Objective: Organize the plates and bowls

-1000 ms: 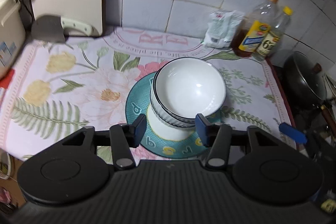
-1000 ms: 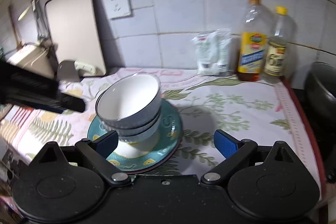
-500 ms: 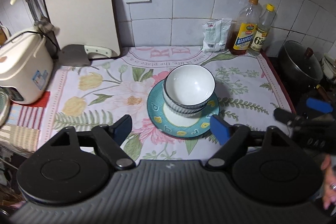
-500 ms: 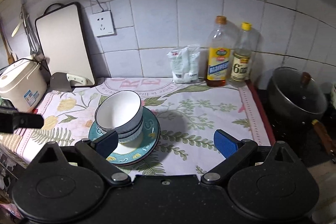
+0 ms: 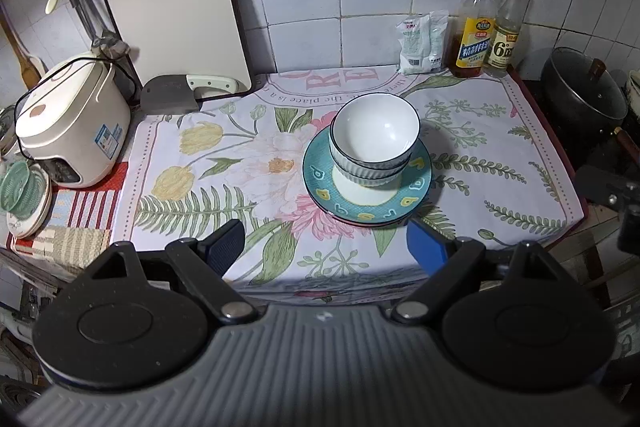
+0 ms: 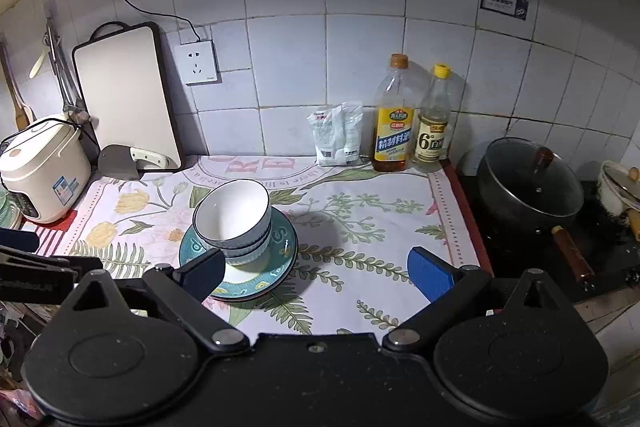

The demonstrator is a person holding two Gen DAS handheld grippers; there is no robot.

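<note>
White ribbed bowls (image 5: 374,141), two counted, sit nested one inside the other on a teal patterned plate (image 5: 362,205); a dark red-edged rim showing under the teal one suggests a second plate beneath, so two plates, the lower one only partly visible. The stack stands on the floral cloth (image 5: 224,163) covering the counter, right of the cloth's middle, well clear of its front edge and of the back wall. Left gripper (image 5: 326,247): jaws have just been opening, now wide, nothing between the pads; it hangs over the cloth's front edge, apart from the stack. Right gripper (image 6: 318,273): fingers spread wide, empty; its left pad overlaps the plate rim in its own view, contact not evident. Judgement: the stacking step looks finished, with both tools released and clear of the crockery; the task appears at or near its end. If anything remains, the next move calls only for checking that the bowls sit centred and level, or carrying the whole stack by the plate rim with both grippers. Other items, counted: one cutting board (image 5: 176,11) against the back wall, one cleaver (image 5: 180,95) at its foot, one rice cooker (image 5: 72,123) off the cloth's left edge, two bottles (image 5: 490,27) and one white packet (image 5: 422,43) at the back right corner, one lidded wok (image 6: 528,183) past the right edge.
</note>
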